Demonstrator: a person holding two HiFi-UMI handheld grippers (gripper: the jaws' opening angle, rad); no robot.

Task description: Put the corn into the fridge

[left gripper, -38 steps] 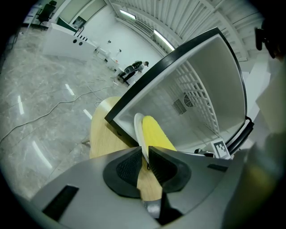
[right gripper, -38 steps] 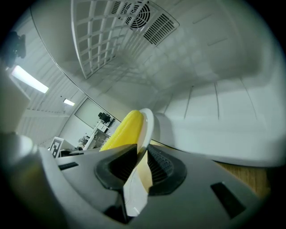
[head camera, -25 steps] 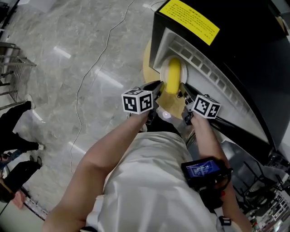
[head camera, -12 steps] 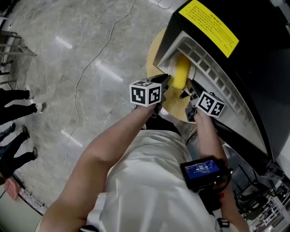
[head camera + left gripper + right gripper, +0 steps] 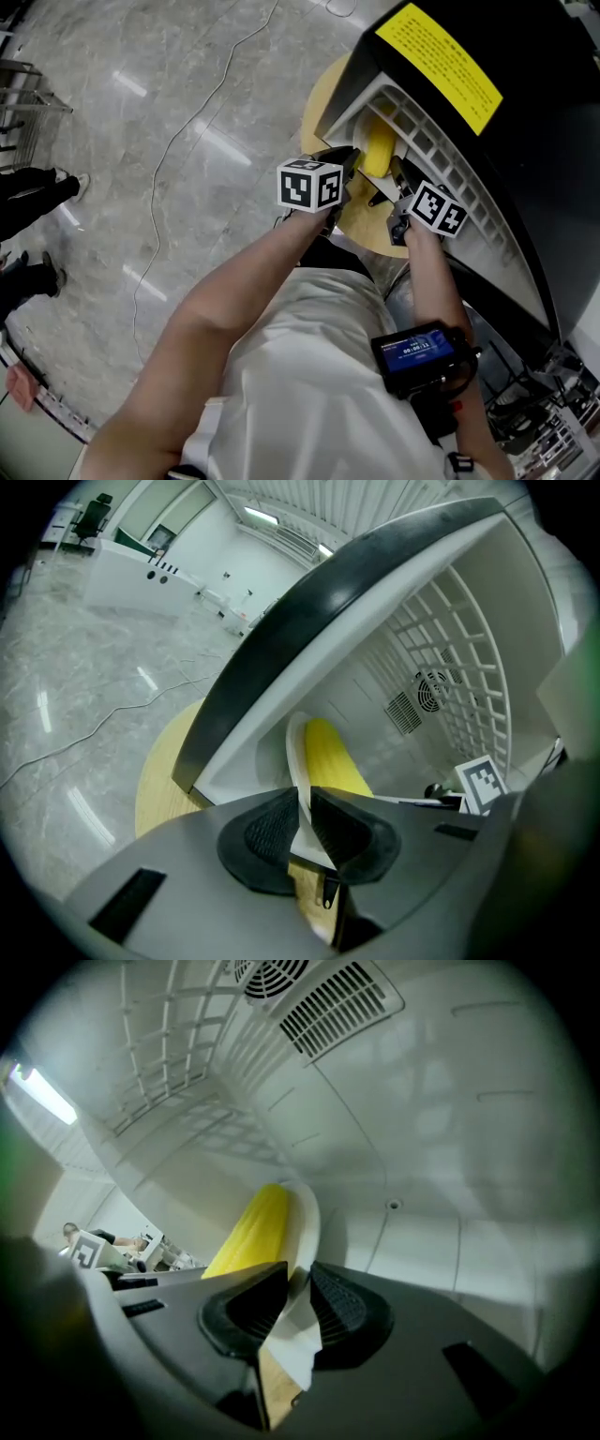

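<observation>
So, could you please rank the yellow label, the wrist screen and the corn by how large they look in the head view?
1. yellow label: clearly the largest.
2. wrist screen: second, though it is nearer the camera.
3. corn: smallest, and only part of it shows.

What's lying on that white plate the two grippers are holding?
One yellow corn cob lies along the round white plate. The cob covers the plate under it, and the rest of the plate's face barely shows.
</observation>
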